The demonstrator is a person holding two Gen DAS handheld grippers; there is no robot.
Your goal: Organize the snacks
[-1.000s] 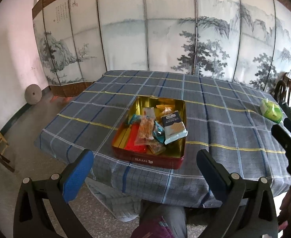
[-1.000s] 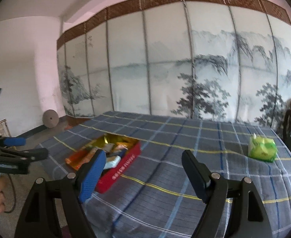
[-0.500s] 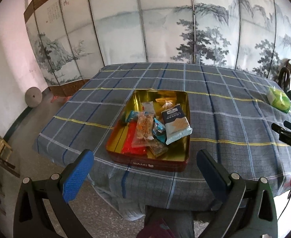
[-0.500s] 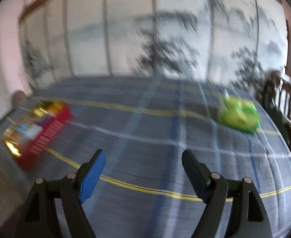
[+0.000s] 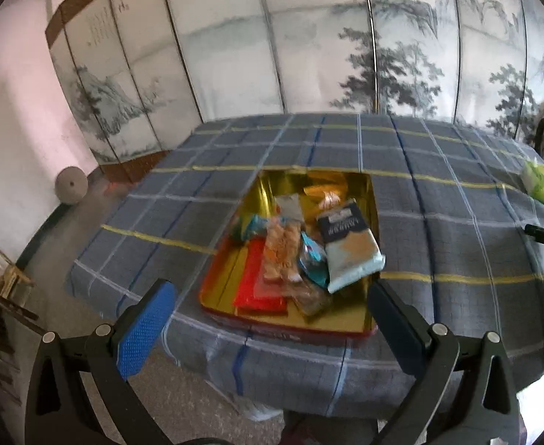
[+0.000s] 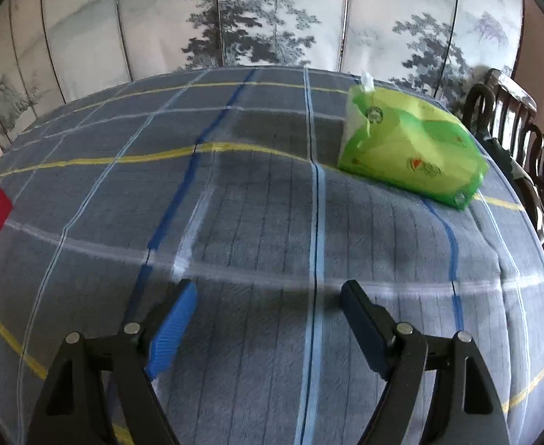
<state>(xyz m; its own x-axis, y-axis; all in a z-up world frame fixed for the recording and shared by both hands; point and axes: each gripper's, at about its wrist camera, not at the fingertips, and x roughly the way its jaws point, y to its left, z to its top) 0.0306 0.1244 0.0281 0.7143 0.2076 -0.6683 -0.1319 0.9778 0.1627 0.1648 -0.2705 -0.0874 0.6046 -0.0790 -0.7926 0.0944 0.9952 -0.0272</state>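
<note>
Looking down my left gripper, jaws spread and empty, I see the red tin near the table's front edge, holding a pale blue biscuit packet among mixed snacks. My right gripper hovers apart over the checked cloth, the green tissue pack well beyond it

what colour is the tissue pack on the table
Bright green tissue pack, white tissue at top; clearest in right wrist view.
</note>
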